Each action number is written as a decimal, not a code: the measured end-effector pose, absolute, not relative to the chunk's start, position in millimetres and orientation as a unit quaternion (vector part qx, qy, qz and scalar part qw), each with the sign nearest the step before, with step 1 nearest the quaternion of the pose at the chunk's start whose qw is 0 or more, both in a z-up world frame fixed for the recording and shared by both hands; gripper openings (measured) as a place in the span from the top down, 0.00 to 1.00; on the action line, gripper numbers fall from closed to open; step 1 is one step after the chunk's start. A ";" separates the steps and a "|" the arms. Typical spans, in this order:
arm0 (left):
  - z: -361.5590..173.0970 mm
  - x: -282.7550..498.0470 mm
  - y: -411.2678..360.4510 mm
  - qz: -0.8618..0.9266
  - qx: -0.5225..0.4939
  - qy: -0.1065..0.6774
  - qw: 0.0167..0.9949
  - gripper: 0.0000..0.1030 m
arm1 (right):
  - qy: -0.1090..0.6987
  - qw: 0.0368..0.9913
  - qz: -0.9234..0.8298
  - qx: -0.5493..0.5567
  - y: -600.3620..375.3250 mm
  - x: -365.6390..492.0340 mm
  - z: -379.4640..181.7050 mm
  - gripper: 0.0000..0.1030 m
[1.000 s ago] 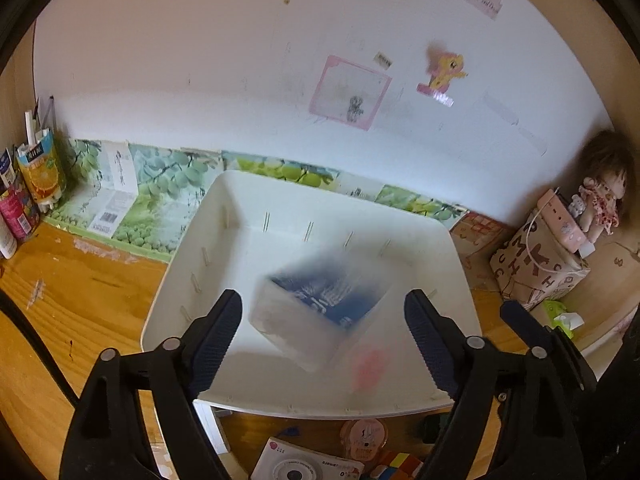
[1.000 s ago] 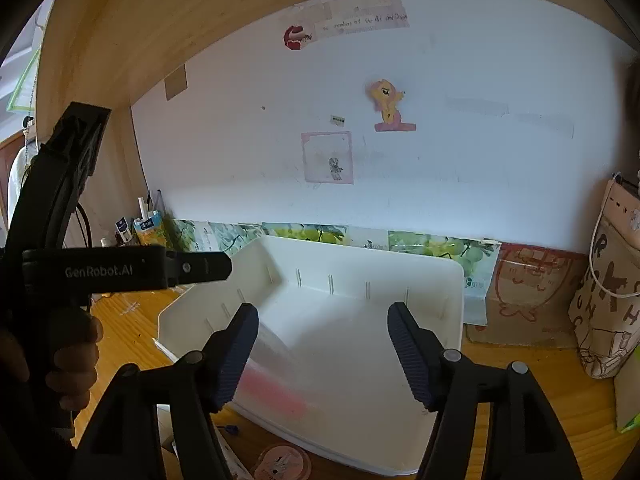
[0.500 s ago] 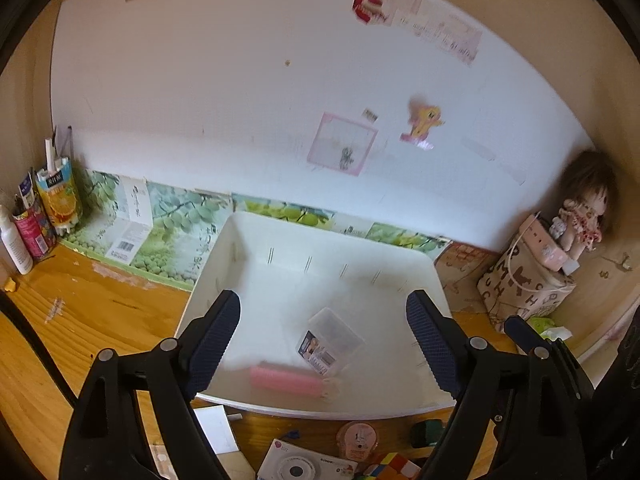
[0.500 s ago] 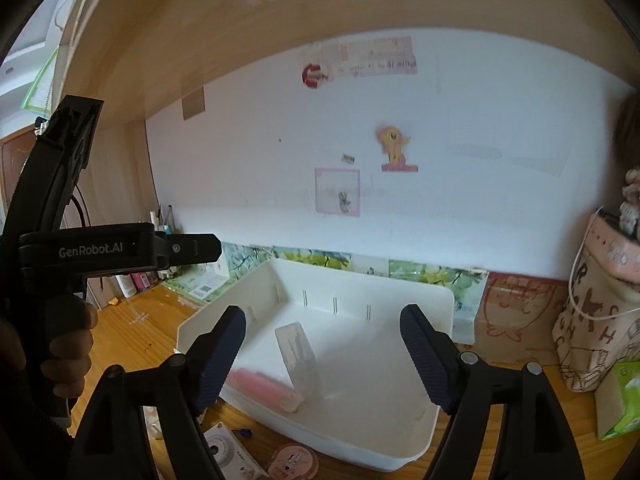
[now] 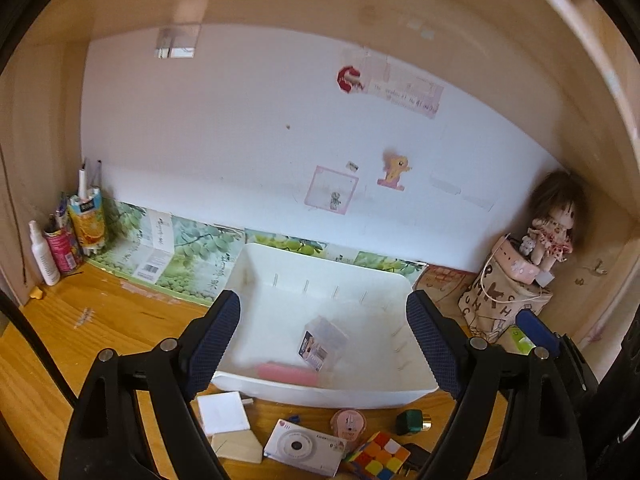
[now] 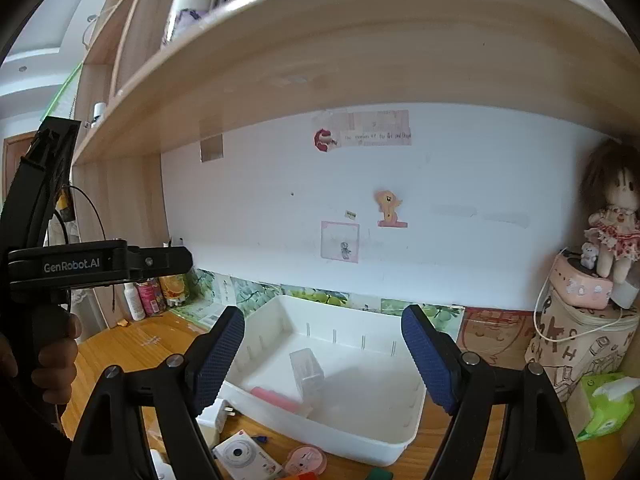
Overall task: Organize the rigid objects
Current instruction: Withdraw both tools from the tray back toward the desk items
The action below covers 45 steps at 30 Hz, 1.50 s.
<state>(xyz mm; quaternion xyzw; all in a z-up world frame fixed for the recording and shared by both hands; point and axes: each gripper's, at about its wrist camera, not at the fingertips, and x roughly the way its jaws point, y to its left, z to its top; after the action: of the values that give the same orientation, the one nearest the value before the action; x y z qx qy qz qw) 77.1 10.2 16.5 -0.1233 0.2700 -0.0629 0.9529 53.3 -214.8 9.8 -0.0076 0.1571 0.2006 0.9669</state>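
A white plastic bin (image 5: 332, 394) (image 6: 352, 438) sits on the wooden desk. Inside it lie a clear plastic box with a dark label (image 5: 322, 343) (image 6: 306, 369) and a pink bar (image 5: 286, 373) (image 6: 276, 398) near the front wall. My left gripper (image 5: 322, 340) is open and empty, held above and in front of the bin. My right gripper (image 6: 324, 354) is also open and empty, higher up. In front of the bin lie a white camera (image 5: 302, 447) (image 6: 244, 456), a round pink tape case (image 5: 348, 429) (image 6: 306, 459), a colour cube (image 5: 378, 453), a green block (image 5: 410, 422) and a white charger (image 5: 222, 413) (image 6: 214, 414).
A patterned bag (image 5: 500, 308) (image 6: 580, 344) with a doll (image 5: 554, 226) (image 6: 614, 216) on top stands at the right, beside a green tissue pack (image 6: 608, 404). Bottles and a juice carton (image 5: 86, 222) crowd the back left corner. A wooden shelf (image 6: 360, 48) overhangs the desk. A hand (image 6: 52, 364) holds the left gripper.
The clear box dropped from between my left fingers into the bin and settled beside the pink bar. Both grippers have pulled up and back, so more of the desk shows.
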 end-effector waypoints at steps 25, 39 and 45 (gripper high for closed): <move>1.6 -13.2 20.2 -0.033 -0.119 0.310 0.943 0.15 | 0.213 0.959 0.182 0.031 -219.2 -32.2 -10.6 0.21; -24.4 -32.5 27.8 0.027 -0.089 0.386 0.918 0.15 | 0.279 0.936 0.195 0.087 -222.8 -45.6 -43.1 0.21; -36.4 -19.8 24.5 0.053 -0.063 0.420 0.904 0.15 | 0.326 0.917 0.215 0.081 -221.1 -42.9 -62.3 0.21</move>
<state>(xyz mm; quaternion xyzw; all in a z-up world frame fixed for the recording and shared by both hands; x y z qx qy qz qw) -19.8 24.5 -36.4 -0.0632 0.4198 0.0525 0.9039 -42.9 -221.1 -62.3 0.0810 0.3258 0.2147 0.9172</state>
